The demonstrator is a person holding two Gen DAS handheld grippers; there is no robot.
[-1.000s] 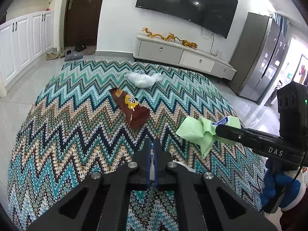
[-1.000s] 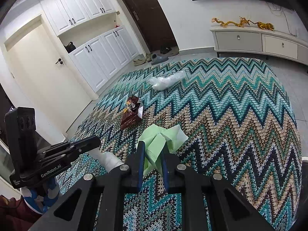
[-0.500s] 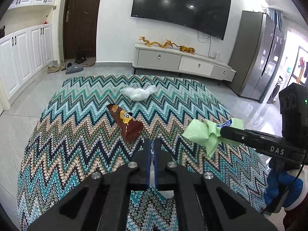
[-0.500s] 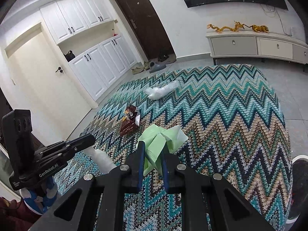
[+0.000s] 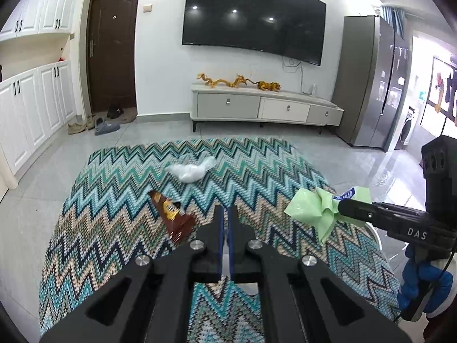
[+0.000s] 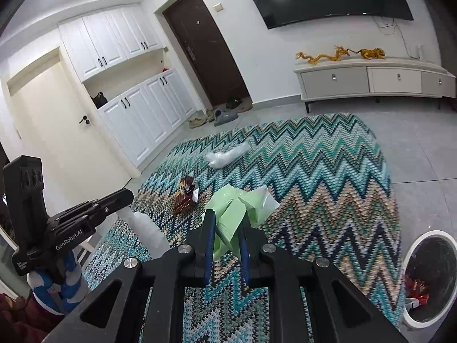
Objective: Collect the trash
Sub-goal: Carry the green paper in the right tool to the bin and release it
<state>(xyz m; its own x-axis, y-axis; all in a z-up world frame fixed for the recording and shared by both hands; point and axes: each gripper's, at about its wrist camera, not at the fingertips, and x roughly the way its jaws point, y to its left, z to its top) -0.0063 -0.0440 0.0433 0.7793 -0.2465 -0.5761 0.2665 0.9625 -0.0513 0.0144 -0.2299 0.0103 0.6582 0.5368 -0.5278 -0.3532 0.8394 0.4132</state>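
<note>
- You stand over a zigzag rug (image 5: 120, 188) on grey tile, with a TV (image 5: 251, 20) on the far wall.
- Your left gripper (image 5: 225, 217) points down at the rug, its jaws pinched tight on a clear white plastic piece (image 6: 148, 231).
- A brown wrapper (image 5: 174, 220) and a clear bag (image 5: 191, 170) lie on the rug ahead.
- Your right gripper (image 6: 225, 225), in a blue-gloved hand (image 5: 420, 285), tilts down, jaws narrow and clamped on a green wrapper (image 6: 237, 208) held above the rug.
- A bin (image 6: 428, 277) sits at far right.
- Since a second ago both hands have risen; the rug looks farther off and more wall shows.
</note>
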